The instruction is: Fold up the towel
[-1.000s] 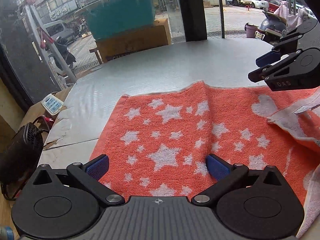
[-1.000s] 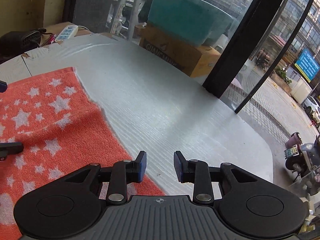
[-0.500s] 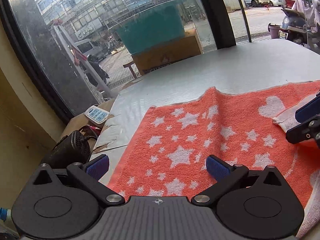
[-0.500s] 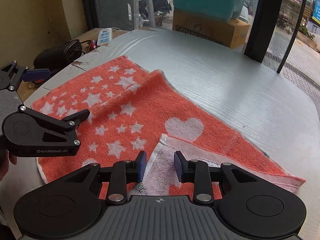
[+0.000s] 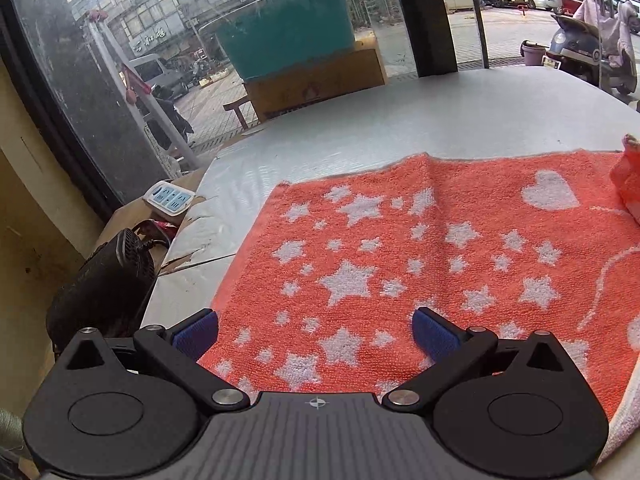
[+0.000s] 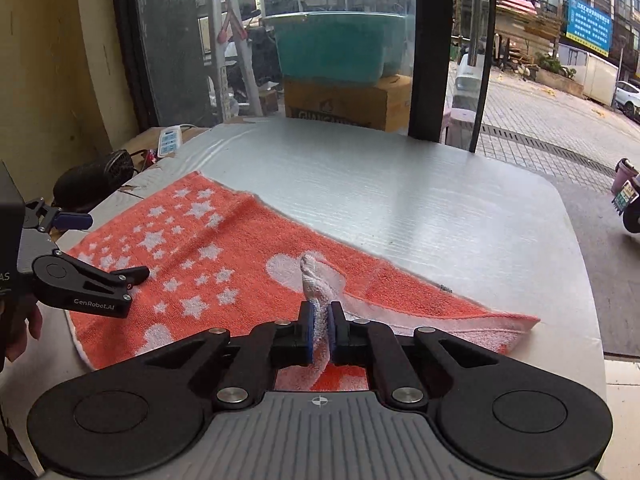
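An orange towel [image 5: 400, 248] with white stars and a heart lies spread on the grey table [image 5: 400, 120]. It also shows in the right wrist view [image 6: 224, 248]. My right gripper [image 6: 319, 326] is shut on the towel's near corner, whose pale underside [image 6: 316, 280] sticks up between the pads. The raised corner shows at the right edge of the left wrist view [image 5: 628, 176]. My left gripper [image 5: 316, 332] is open, low over the towel's left end and holding nothing. It also shows in the right wrist view [image 6: 110, 248], at the left.
A white power strip [image 5: 170, 200] and a black device [image 5: 104, 280] sit off the table's left edge. A cardboard box [image 6: 344, 104] with a teal tub [image 6: 336, 48] stands beyond the far edge, behind the window. The table [image 6: 420, 208] ends at the right.
My right gripper has closed on the towel's near corner and lifted it. My left gripper stays open over the towel's left end, shifted slightly.
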The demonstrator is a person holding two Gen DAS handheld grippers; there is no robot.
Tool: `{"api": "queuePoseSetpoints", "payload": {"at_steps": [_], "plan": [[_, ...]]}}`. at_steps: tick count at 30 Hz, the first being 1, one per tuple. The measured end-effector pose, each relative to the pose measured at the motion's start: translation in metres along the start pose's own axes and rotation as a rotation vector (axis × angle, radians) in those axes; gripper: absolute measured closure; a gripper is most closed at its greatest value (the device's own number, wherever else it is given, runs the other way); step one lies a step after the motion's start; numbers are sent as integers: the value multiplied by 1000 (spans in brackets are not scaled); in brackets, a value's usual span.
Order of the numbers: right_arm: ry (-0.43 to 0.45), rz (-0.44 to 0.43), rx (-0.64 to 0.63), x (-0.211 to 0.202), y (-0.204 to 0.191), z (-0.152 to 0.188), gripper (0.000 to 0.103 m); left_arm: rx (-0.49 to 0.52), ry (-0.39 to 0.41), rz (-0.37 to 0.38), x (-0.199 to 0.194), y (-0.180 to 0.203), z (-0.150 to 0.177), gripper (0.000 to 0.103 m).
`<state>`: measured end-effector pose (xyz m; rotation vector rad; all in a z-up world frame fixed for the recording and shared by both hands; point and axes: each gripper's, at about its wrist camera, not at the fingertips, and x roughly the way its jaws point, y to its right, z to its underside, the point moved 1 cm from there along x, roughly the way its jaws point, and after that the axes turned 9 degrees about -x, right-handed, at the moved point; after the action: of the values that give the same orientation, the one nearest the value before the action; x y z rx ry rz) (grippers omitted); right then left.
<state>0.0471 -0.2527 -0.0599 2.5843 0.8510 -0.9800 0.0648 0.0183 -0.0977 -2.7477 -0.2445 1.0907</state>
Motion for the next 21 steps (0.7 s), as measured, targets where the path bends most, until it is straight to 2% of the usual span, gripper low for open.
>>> {"api": "queuePoseSetpoints", "payload": {"at_steps": [1,3,4,5,7,10,11,13,15,17,20,21], "plan": [[9,-27,9,-20,3,9,95,6,2,-3,-2,1,1,0],[-9,-160,1,-58,1,35,94,32,11,-10,-5,4,3,0],[-2,-198,6,-82,-1,53,93,43,14,-12,-6,5,3,0],[20,-173,25,-101,-1,66,88,55,15,-15,-7,7,3,0],[76,-49,79,-132,8,83,80,77,15,-21,-10,9,3,0],[125,146,150,-145,23,80,67,83,25,-21,-15,10,1,0],[122,193,152,-136,24,75,64,85,33,-18,-17,10,0,0],[102,219,130,-106,24,62,63,93,49,-23,-22,10,0,0],[58,179,99,-70,20,51,63,98,34,-38,-22,9,3,0],[-27,120,47,-25,11,39,63,102,16,-50,-20,7,8,0],[-134,125,-18,21,11,29,63,94,8,-53,-20,3,15,0],[-123,123,-16,26,16,27,63,91,5,-54,-21,3,15,0]]}}
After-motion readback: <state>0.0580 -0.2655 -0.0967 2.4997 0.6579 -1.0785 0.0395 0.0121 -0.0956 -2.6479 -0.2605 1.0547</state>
